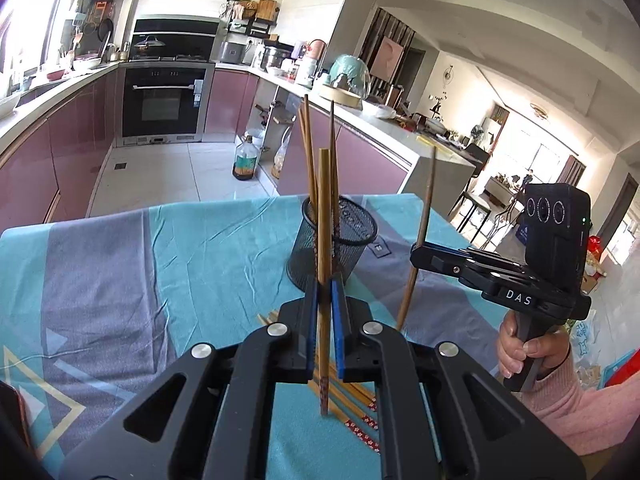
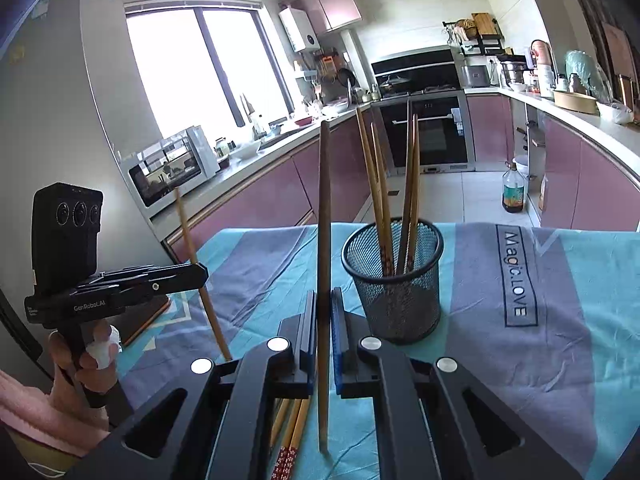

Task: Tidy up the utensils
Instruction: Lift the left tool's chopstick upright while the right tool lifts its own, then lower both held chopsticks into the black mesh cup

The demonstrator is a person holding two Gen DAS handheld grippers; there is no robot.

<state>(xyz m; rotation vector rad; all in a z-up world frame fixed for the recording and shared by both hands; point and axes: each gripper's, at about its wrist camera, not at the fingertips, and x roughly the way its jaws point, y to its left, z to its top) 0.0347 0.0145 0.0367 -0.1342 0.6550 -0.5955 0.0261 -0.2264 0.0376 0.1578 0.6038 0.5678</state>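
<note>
Nearest to each hand-held gripper, loose chopsticks [image 1: 352, 396] lie flat on the cloth-covered worktop [image 1: 120, 280], right under the jaws, their red patterned ends showing.

The left hand-held gripper [image 1: 325, 292] is clenched on one chopstick [image 1: 325, 216], which stands nearly upright between the blue pads, gripped low on its length with a short tail hanging below. The right hand-held gripper [image 2: 325, 308] is likewise clamped on a single darker chopstick [image 2: 324, 208], also roughly upright and taken well below the middle.

These sticks look like light, stiff bamboo or wood, smooth and thin, so I'd judge they can swivel or slide in a two-pad pinch if held at one point only. A hold nearer the middle would steady them; the low grip leaves a long top that may wobble. They won't break easily.

Just beyond the jaws stands the black mesh holder [image 2: 394, 276], upright, with several chopsticks [image 2: 396, 192] leaning inside. It looks light, so a stick catching its rim could tip it.

Beyond that is the kitchen, an oven [image 1: 166, 104] at the far wall.
</note>
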